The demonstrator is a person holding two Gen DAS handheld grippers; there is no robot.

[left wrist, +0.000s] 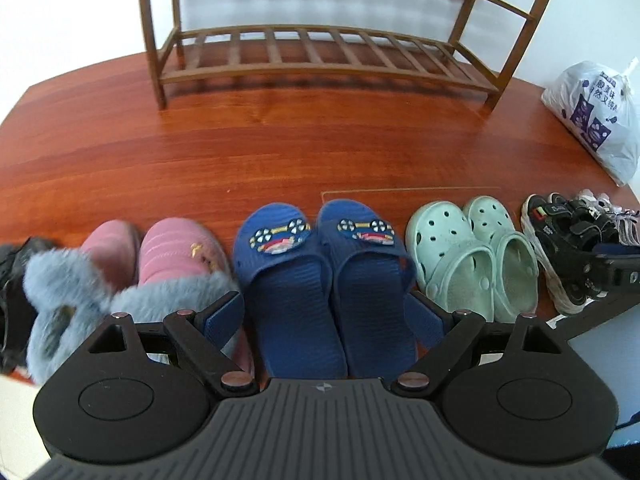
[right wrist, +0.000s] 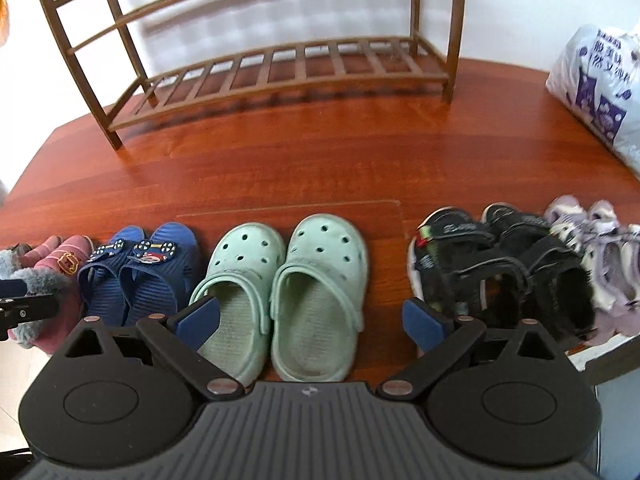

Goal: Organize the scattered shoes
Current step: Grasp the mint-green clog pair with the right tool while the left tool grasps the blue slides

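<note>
Clearly we have nothing in hand yet: every shoe sits in a row along the near edge of the wooden table (left wrist: 248, 132), and the slatted shoe rack (left wrist: 316, 52) behind it stands empty.

Going left to right, the fur-cuffed pink boots (left wrist: 180, 252) come first, then the blue slides (left wrist: 324, 276), the mint clogs (right wrist: 280, 296), the black sandals (right wrist: 500, 264), and a pale lilac pair (right wrist: 604, 256) at the far end, with a printed plastic bag (right wrist: 596, 88) beyond them by the wall.

Our left gripper (left wrist: 326, 312) hangs with its jaws wide apart, and the heels of the blue slides lie between the pads, untouched. Our right gripper (right wrist: 312, 320) is likewise spread; the mint clogs lie between its pads, the left pad overlapping the left clog's heel in this view, though whether it touches we cannot tell.

To do this well, we should centre each claw over its pair so both shoes are squeezed together at the heels, close firmly enough that neither slips out, and lift both pairs level before carrying them across the bare wood to the lowest shelf. We should watch the neighbouring boots' fur and the sandal straps, which could snag.
</note>
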